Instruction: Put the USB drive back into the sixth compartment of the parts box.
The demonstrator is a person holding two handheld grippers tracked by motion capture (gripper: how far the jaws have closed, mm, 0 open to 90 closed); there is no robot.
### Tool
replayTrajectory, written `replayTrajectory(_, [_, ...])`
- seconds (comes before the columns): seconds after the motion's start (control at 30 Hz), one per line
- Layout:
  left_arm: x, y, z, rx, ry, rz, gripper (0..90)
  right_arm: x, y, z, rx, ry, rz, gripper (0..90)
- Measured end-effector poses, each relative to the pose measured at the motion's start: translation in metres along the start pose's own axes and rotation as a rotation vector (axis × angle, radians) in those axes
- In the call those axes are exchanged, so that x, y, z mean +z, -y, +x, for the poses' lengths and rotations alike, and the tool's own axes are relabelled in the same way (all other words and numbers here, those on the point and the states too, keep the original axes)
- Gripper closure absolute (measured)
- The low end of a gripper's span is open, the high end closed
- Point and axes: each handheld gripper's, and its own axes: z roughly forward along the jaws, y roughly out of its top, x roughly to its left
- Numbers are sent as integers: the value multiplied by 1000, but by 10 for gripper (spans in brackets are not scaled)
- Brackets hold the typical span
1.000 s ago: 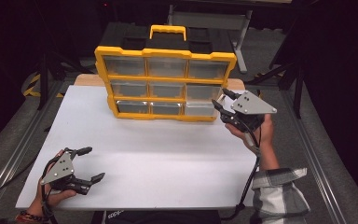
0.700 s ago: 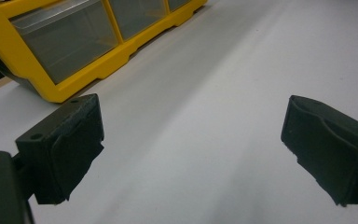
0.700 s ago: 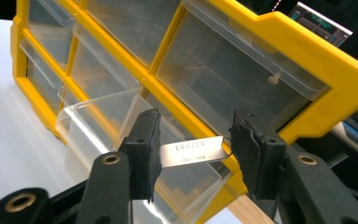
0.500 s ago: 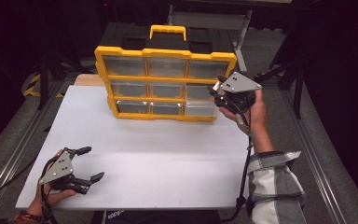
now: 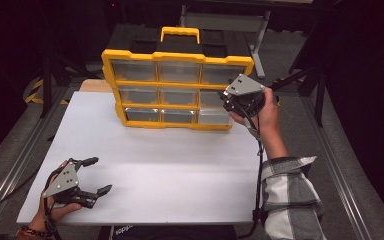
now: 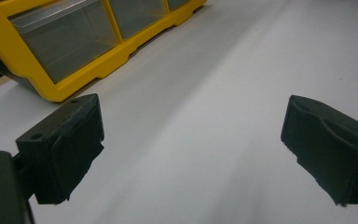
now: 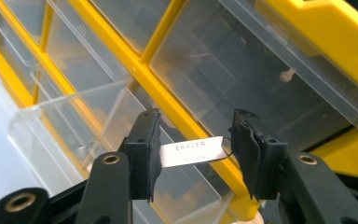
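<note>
Left gripper (image 5: 87, 176) rests at the near left corner of the white board (image 5: 180, 175), jaws spread wide, nothing between them. In the left gripper view the pads (image 6: 70, 140) flank bare board, with the yellow organizer (image 6: 65, 51) beyond at upper left.

Right gripper (image 7: 193, 151) is clamped on a small white eraser (image 7: 193, 151). The eraser is a flat bar, its long axis running straight across the gap from one pad to the other, one end against each. Printed face is toward the camera, lettering upright and readable, running jaw to jaw. Whether the bar lies level with the table I cannot tell.

In the high view that gripper (image 5: 232, 102) is held above the table at the organizer's (image 5: 177, 85) right edge, level with the middle row, pointing left at the drawers. The eraser sits just in front of the clear drawer fronts. Bottom-right drawer (image 5: 213, 116) is pulled out toward the person; in the right gripper view its open clear tray (image 7: 84, 126) lies to the left behind the jaws.

Organizer stands upright at the far side of the board, handle (image 5: 180, 33) on top.

Versus a second ago: right gripper has moved up and in toward the organizer, from beside the bottom row to the middle row. Grip width is unchanged. Left gripper has not shifted. Drawer was already out.
</note>
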Motion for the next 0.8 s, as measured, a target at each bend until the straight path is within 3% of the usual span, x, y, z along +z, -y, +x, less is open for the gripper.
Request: replayTrajectory(0.8, [1, 0, 1, -8, 2, 2, 68, 10, 13, 6, 62, -48, -9, 529])
